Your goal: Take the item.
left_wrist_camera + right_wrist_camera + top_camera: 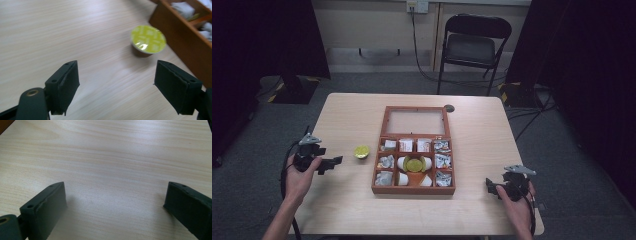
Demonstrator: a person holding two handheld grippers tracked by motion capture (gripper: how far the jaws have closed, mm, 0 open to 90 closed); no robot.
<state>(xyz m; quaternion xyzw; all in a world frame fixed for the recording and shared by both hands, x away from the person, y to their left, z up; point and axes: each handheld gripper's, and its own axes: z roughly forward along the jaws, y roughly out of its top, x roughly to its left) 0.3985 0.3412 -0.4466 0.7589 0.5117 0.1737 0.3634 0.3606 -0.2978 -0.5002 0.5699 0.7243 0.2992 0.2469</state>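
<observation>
A small pod with a yellow-green foil lid stands on the table just left of a wooden compartment box. The box's glass lid lies open at the back. A second green-lidded pod rests in the box's middle among white pods and sachets. My left gripper is open, held left of the loose pod and pointing toward it, with nothing between its jaws. My right gripper is open over bare tabletop right of the box.
The light wooden table has free room left, right and in front of the box. A small dark disc lies by the box's back right corner. A black folding chair stands behind the table.
</observation>
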